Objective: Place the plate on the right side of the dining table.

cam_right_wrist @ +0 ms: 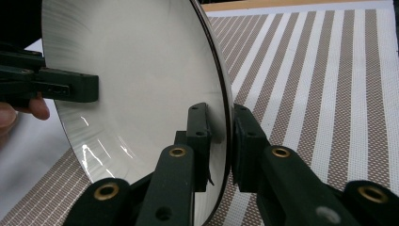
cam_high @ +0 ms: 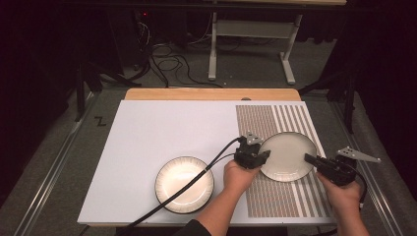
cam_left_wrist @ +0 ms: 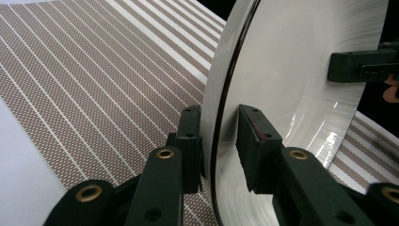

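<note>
At the right of the frame, above the striped mat (cam_high: 275, 196), the plate (cam_high: 287, 155) is pinched by left claw (cam_high: 254, 156) and right claw (cam_high: 314, 160) on opposite rims; stiff, glossy, likely slippery and breakable.

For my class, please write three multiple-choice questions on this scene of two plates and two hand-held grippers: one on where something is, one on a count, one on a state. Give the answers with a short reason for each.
1. Where is the plate that both grippers touch?
A. over the striped mat
B. on the floor
C. on the wooden edge

2. How many plates are on the table?
A. one
B. two
C. four

3. How does the right gripper stand?
A. wide open, away from the plate
B. shut on the plate's rim
C. lying on the mat

Answers: A, the high view shows it above the stripes. B, there is also a ribbed plate on the white part. B, its jaws pinch the rim from both sides, while the left gripper straddles the opposite rim.
</note>
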Demonstrator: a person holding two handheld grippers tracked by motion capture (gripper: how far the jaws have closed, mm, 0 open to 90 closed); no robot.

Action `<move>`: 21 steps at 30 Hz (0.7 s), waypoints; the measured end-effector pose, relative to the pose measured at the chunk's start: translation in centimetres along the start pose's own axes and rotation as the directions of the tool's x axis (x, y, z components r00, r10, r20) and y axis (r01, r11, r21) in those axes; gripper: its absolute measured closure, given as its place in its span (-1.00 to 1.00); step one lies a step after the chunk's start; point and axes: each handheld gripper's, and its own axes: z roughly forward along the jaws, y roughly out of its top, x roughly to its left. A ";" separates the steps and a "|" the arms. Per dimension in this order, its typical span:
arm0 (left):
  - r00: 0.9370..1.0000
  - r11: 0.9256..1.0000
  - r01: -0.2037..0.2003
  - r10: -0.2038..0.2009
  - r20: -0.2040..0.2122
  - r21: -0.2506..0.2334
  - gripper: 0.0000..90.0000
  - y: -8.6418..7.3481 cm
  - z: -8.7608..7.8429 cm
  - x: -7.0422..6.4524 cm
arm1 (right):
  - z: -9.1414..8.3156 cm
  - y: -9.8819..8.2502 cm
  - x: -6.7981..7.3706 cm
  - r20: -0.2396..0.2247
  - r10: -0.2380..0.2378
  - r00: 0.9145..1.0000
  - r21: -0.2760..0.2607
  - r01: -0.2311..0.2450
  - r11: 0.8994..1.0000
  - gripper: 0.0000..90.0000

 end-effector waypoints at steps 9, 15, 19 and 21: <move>0.999 1.000 0.009 -0.009 -0.040 0.003 0.53 0.1 0.5 -0.1 | 0.2 0.0 0.0 0.009 -0.007 1.000 0.006 0.006 1.000 0.81; 0.996 1.000 0.011 -0.011 -0.093 0.002 0.17 0.4 0.2 -0.1 | 0.1 0.2 0.2 0.002 -0.018 1.000 0.003 0.018 1.000 0.86; 0.995 0.999 -0.031 0.031 -0.098 -0.008 0.01 0.7 -0.8 -0.3 | 0.2 0.1 0.1 0.001 -0.012 1.000 0.003 0.012 1.000 0.86; 0.994 0.999 -0.053 0.052 -0.100 -0.009 -0.07 0.6 -1.3 -0.4 | 0.1 0.1 0.1 0.003 -0.012 1.000 0.004 0.012 1.000 0.86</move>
